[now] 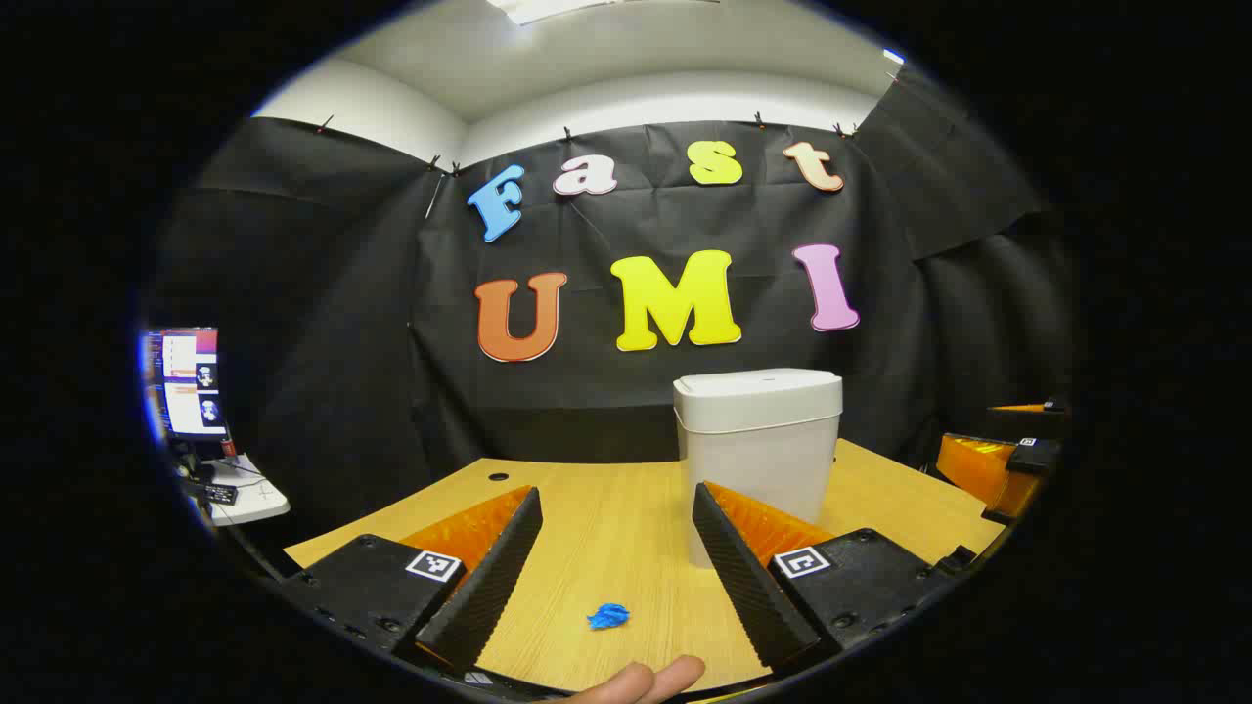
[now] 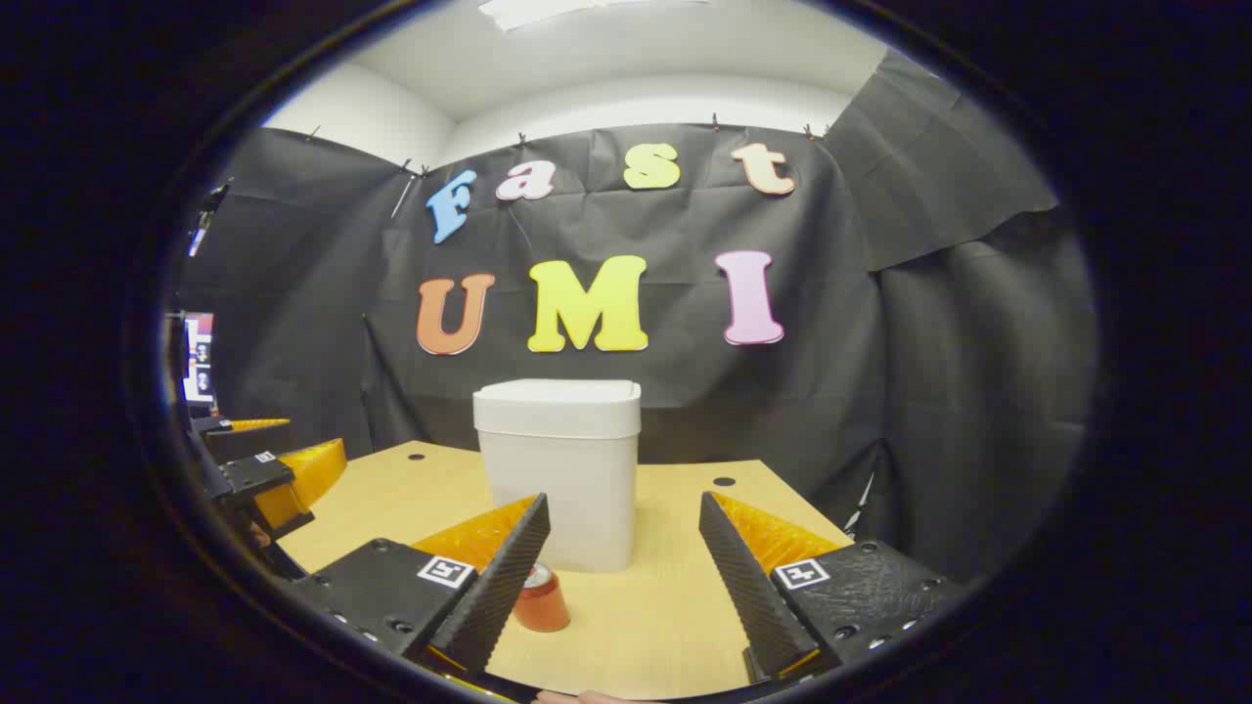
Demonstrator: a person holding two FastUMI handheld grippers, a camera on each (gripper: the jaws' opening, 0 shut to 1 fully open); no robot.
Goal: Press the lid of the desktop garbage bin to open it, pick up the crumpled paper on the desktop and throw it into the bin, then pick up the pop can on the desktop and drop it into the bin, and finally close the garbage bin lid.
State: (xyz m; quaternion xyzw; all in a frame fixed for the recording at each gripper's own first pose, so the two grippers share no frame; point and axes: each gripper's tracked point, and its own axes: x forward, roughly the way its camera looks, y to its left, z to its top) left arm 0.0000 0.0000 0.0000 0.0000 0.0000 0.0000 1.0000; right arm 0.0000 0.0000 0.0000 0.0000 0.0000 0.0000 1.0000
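A white garbage bin (image 1: 758,440) with its lid (image 1: 758,389) down stands on the wooden desktop (image 1: 606,528), and the same bin (image 2: 559,469) appears in the right gripper view. A small blue crumpled paper (image 1: 608,616) lies on the desk between the fingers of my left gripper (image 1: 618,567), which is open and empty above it. A red pop can (image 2: 541,596) stands in front of the bin, close to the left finger of my right gripper (image 2: 626,577), open and holding nothing. The other gripper (image 2: 279,469) shows at the left edge, and at the right edge (image 1: 998,460) of the left gripper view.
A monitor (image 1: 186,381) and a small white side table (image 1: 245,494) stand off the desk's left side. Black cloth walls close the back and the sides. Round cable holes (image 2: 724,481) mark the desk's far corners. A fingertip (image 1: 646,680) shows at the bottom edge.
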